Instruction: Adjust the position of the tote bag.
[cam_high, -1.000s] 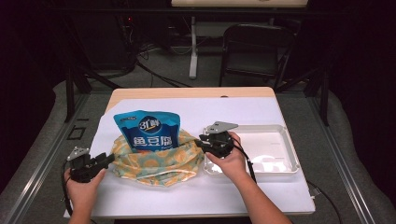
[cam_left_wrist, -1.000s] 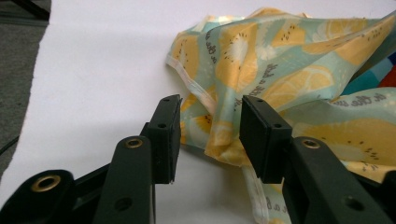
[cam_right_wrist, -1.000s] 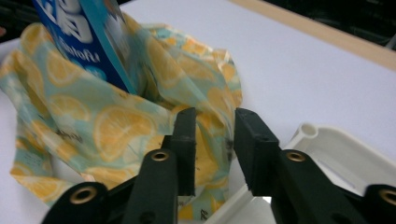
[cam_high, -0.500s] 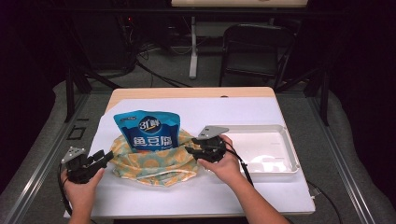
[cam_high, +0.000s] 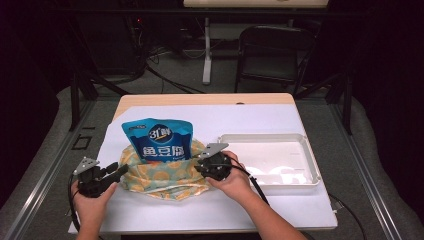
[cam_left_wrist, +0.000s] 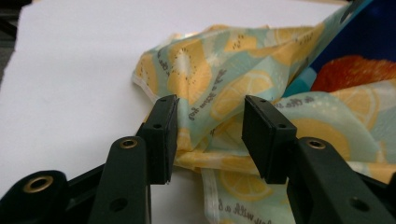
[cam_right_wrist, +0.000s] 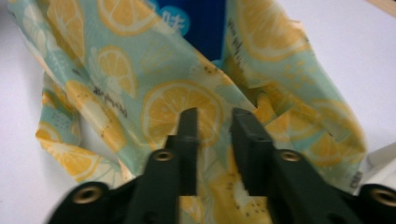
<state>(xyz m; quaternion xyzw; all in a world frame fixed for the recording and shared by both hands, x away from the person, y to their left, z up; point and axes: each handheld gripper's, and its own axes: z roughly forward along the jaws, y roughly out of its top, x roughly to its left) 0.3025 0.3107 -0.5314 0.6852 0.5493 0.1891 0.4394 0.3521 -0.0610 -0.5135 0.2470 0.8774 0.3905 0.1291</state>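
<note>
Lemon-print cloth bag (cam_high: 165, 175) sits at the table's (cam_high: 280, 210) near centre, holding a blue snack pouch (cam_high: 159, 140). Left gripper (cam_left_wrist: 208, 135), open, straddles the left hem. Right gripper (cam_right_wrist: 215, 140), just closing, straddles a right fold; clamping unclear. Grip both hems fully before lifting.

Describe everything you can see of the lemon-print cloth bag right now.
The lemon-print cloth bag is soft, thin fabric, pale teal with yellow-orange citrus slices, small script lettering and a pale stitched hem. It lies crumpled and slumped on the white table cover, bunched around the base of an upright blue snack pouch standing in it. The left gripper straddles a fold at its left edge with open jaws; the right gripper, jaws just closing, has fabric between them at its right edge.
</note>
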